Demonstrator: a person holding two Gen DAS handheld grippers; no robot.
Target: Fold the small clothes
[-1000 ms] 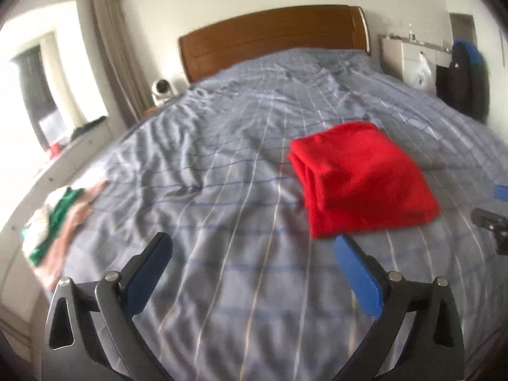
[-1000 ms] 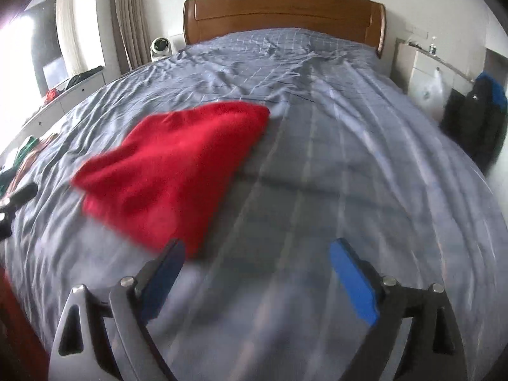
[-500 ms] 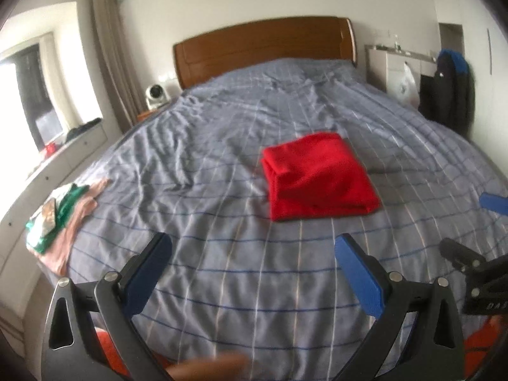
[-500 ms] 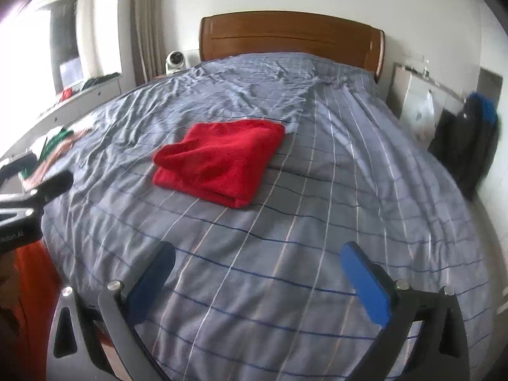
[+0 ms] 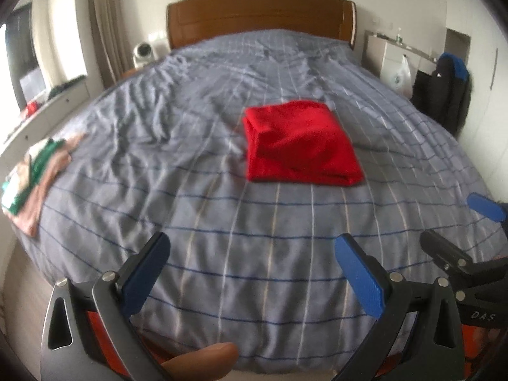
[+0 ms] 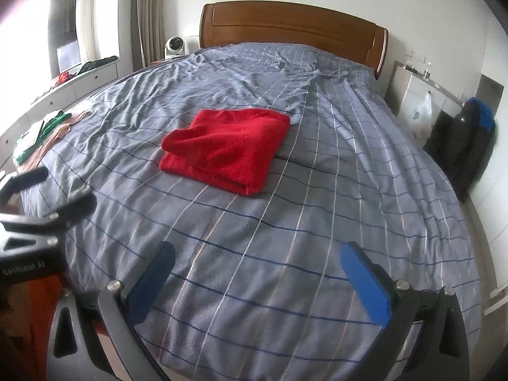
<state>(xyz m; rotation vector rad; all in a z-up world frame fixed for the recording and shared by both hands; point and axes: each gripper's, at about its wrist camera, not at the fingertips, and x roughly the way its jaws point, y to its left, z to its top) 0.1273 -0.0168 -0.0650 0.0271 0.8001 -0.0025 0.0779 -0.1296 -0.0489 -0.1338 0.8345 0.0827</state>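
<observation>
Daylit bedroom, soft even light, strong fisheye distortion.
Daylight enters from the window (image 6: 63, 41) at 10 o'clock and blows out to white glare at that edge. Shadows on the bedspread (image 6: 254, 238) are faint. Left wrist view is motion-blurred throughout; right wrist view is sharp centrally. Both frames bend straight lines and vignette to black at the corners.

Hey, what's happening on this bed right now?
A person is folding small clothes with tongs in each hand. The red garment lies folded on the grey checked bedspread. Both the left tongs and right tongs are open, empty and hang over the foot of the bed. A small pile of other clothes sits at the bed's left edge.
</observation>
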